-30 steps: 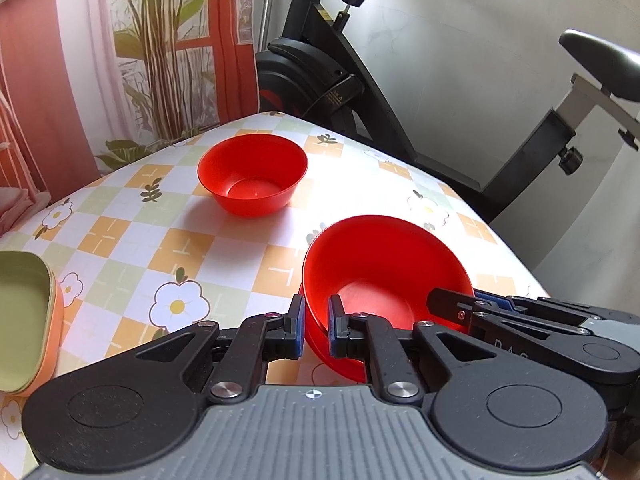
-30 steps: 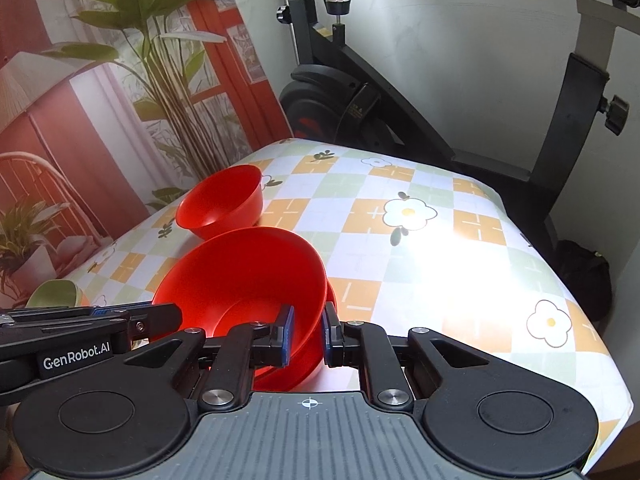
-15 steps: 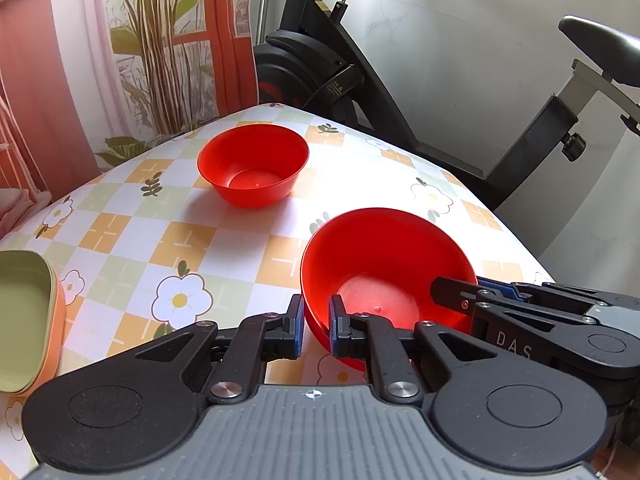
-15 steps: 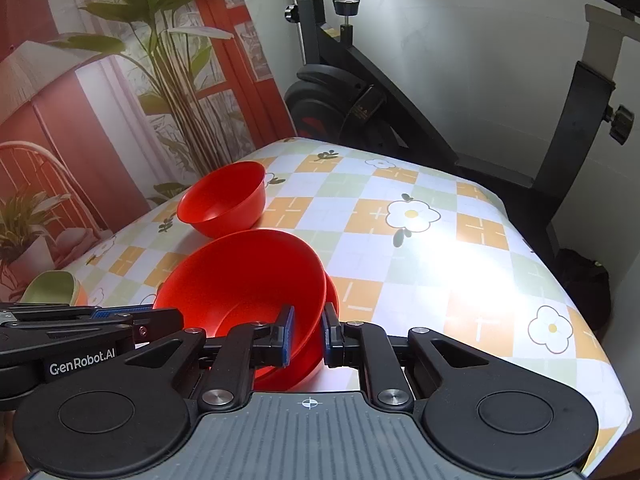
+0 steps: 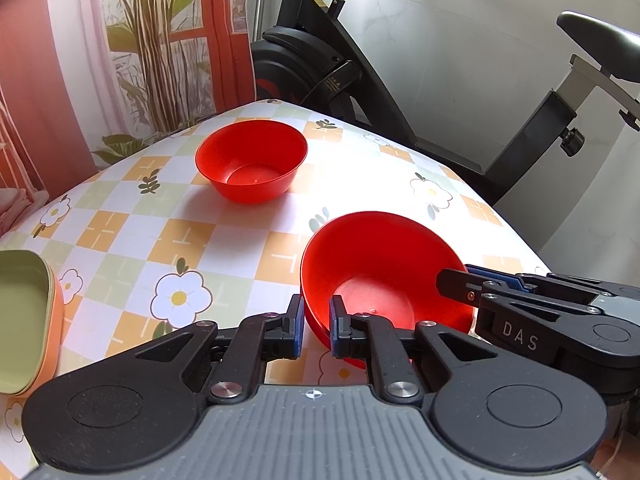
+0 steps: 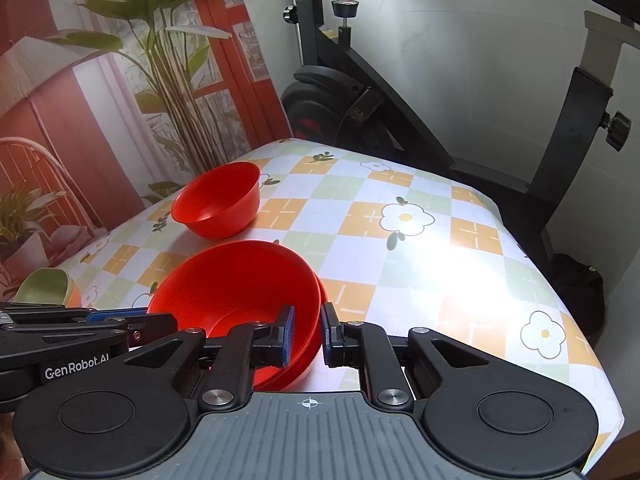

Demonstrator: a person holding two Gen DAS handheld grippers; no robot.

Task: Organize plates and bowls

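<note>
Keep both jaws pinched narrow on opposite rims of the big glossy red plastic bowl [image 5: 384, 272] at lower centre, lifting level toward the smaller red bowl [image 5: 251, 168] upper left.

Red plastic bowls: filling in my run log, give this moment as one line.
left hand-held gripper: shut on near red plastic bowl | right hand-held gripper: same rim | smaller red bowl: apart

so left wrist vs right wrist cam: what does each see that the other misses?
Left wrist only: the bike saddle and the open inside of the green-and-orange container.
Right wrist only: a dark bag on the floor past the table edge.
Both: the near red bowl gripped at its rim by the left gripper and right gripper, and the far red bowl.
</note>
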